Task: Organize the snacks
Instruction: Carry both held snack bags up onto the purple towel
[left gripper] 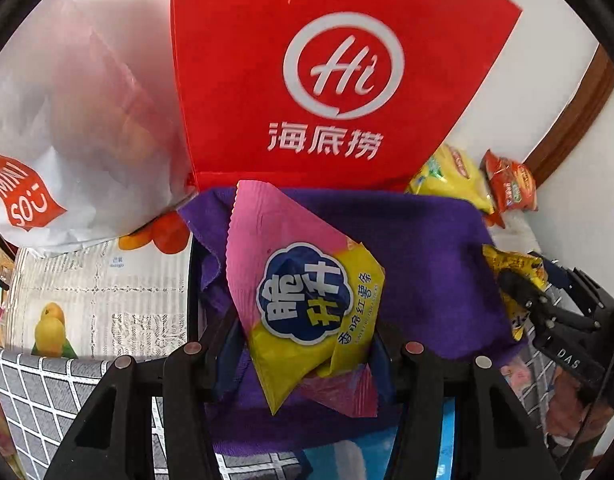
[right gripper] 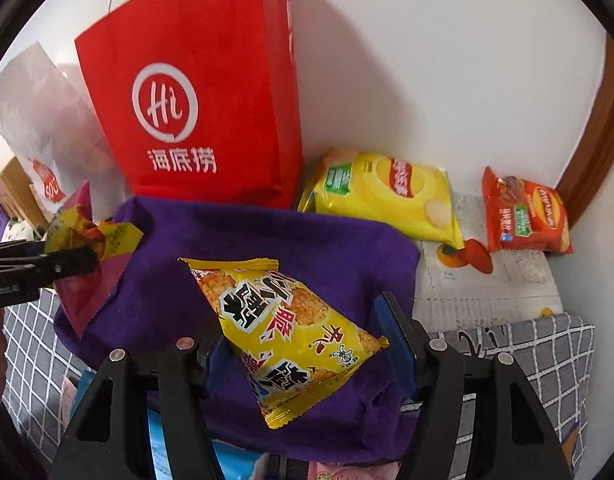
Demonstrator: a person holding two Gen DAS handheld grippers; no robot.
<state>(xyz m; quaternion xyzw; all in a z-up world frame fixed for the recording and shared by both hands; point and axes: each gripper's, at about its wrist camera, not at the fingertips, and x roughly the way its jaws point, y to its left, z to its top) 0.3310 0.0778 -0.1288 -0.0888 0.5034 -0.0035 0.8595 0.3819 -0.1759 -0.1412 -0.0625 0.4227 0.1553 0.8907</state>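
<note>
My left gripper (left gripper: 303,344) is shut on a pink and yellow snack packet (left gripper: 307,292), held above a purple cloth (left gripper: 427,260). In the right wrist view the same packet (right gripper: 79,280) shows at the far left, with the left gripper (right gripper: 63,264) closed on it. My right gripper (right gripper: 303,344) is shut on a yellow rice-cracker packet (right gripper: 291,328), also over the purple cloth (right gripper: 267,236). From the left wrist view the right gripper (left gripper: 519,292) is seen at the right edge, holding that yellow packet (left gripper: 511,264).
A red bag (left gripper: 307,80) (right gripper: 211,100) stands against the white wall behind the cloth, a white plastic bag (left gripper: 67,120) (right gripper: 39,120) to its left. A yellow chip bag (right gripper: 387,196) and an orange chip bag (right gripper: 523,216) lie at the right on a printed tablecloth (right gripper: 487,292).
</note>
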